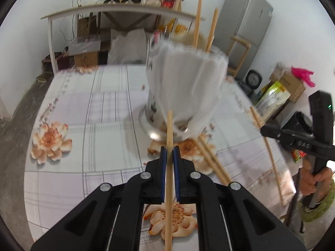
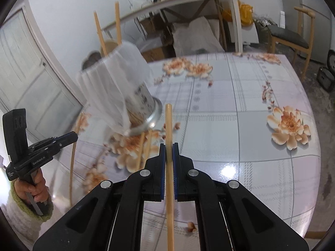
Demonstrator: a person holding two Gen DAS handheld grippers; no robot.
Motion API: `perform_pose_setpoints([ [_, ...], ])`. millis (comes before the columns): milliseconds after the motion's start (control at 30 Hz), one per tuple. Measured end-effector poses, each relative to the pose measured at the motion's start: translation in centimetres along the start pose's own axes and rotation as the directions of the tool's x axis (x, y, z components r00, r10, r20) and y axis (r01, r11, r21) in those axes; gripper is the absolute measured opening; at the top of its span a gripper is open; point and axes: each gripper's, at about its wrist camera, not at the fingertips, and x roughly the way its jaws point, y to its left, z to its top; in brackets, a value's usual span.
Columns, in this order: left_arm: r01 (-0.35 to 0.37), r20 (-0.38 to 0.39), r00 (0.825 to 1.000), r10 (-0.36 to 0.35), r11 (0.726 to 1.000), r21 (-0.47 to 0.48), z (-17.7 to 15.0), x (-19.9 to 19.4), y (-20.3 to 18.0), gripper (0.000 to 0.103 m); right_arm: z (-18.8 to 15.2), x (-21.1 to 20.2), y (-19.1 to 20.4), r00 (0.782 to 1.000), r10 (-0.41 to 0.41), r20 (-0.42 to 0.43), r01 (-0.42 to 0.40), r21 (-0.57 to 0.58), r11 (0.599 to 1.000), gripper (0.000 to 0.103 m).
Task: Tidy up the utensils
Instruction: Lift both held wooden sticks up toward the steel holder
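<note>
A white fluted utensil holder (image 1: 186, 87) on a metal base stands blurred on the flowered table (image 1: 88, 108), with two wooden chopsticks (image 1: 197, 21) upright in it. My left gripper (image 1: 170, 148) is shut on a chopstick (image 1: 169, 129) that runs lengthwise between its blue pads, tip toward the holder. Two loose chopsticks (image 1: 211, 161) lie near the holder's base. My right gripper (image 2: 168, 145) is shut on another chopstick (image 2: 168, 123) the same way, with the holder (image 2: 117, 87) ahead to its left. Each gripper also shows in the other's view, the right (image 1: 266, 130) and the left (image 2: 72, 135).
A person's hand in a green cuff (image 2: 31, 188) holds the left gripper's handle. Beyond the table stand a cluttered shelf table (image 1: 117, 10), a grey fridge (image 1: 245, 27), boxes (image 1: 293, 83), a wooden chair (image 2: 293, 35) and a door (image 2: 27, 73).
</note>
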Motion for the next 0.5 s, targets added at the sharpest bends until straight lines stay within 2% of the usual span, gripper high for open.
perform_pose_setpoints([
  [233,0.039,0.131,0.991,-0.037,0.999,-0.01,2.1,-5.0,-0.5,0.006,0.9,-2.9,0.0,0.996,0.051,0.078,-0.052,0.02,0.998,0.004],
  [400,0.063,0.236,0.97,-0.059,0.998,-0.012,4.1,-8.2,-0.5,0.006,1.1,-4.0,-0.1,0.992,0.057,0.111,-0.06,0.021,0.998,0.004],
  [500,0.087,0.296,0.952,-0.082,0.996,-0.005,5.7,-10.2,-0.8,0.006,1.2,-4.3,-0.2,0.99,0.062,0.123,-0.065,0.026,0.998,0.004],
])
